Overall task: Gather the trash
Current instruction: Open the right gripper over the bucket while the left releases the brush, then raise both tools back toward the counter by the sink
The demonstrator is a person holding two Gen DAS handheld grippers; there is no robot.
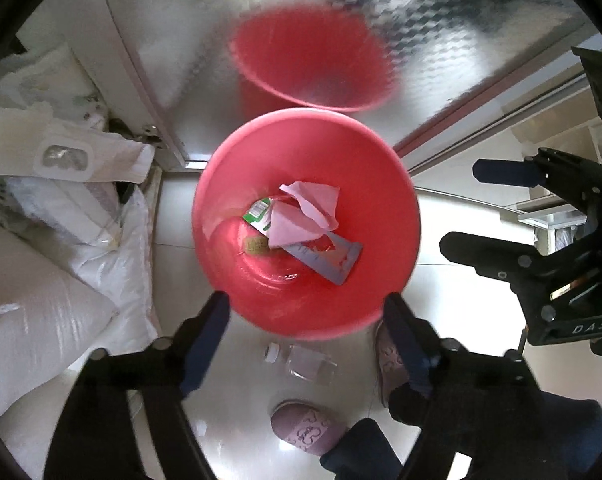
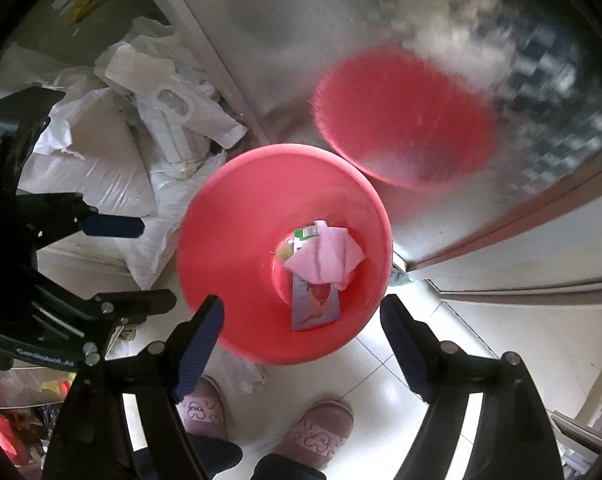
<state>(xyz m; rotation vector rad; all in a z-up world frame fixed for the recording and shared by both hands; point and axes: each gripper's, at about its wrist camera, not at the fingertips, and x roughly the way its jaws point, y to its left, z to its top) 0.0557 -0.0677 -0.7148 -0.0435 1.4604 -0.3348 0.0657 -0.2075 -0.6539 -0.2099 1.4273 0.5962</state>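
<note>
A red bin (image 1: pixel 229 196) (image 2: pixel 237 216) stands on the white tiled floor against a shiny metal door. Inside it lie a crumpled pink tissue (image 1: pixel 305 212) (image 2: pixel 325 256), a green carton (image 1: pixel 259 214) (image 2: pixel 307 233), a grey-blue wrapper (image 1: pixel 329 260) (image 2: pixel 313 304) and a small brown piece (image 1: pixel 255 245). My left gripper (image 1: pixel 307 304) is open and empty above the bin's near rim. My right gripper (image 2: pixel 301 312) is open and empty above the bin too. A clear plastic bottle (image 1: pixel 301 360) lies on the floor just below the bin.
White sacks and plastic bags (image 1: pixel 61 240) (image 2: pixel 113 152) pile up at the left. The metal door (image 1: pixel 181 40) (image 2: pixel 285 40) mirrors the bin. The person's pink slippers (image 1: pixel 305 428) (image 2: pixel 317 428) stand on the tiles (image 2: pixel 501 320) below. The other gripper shows at each view's side, the right one (image 1: pixel 485 208) and the left one (image 2: pixel 157 260).
</note>
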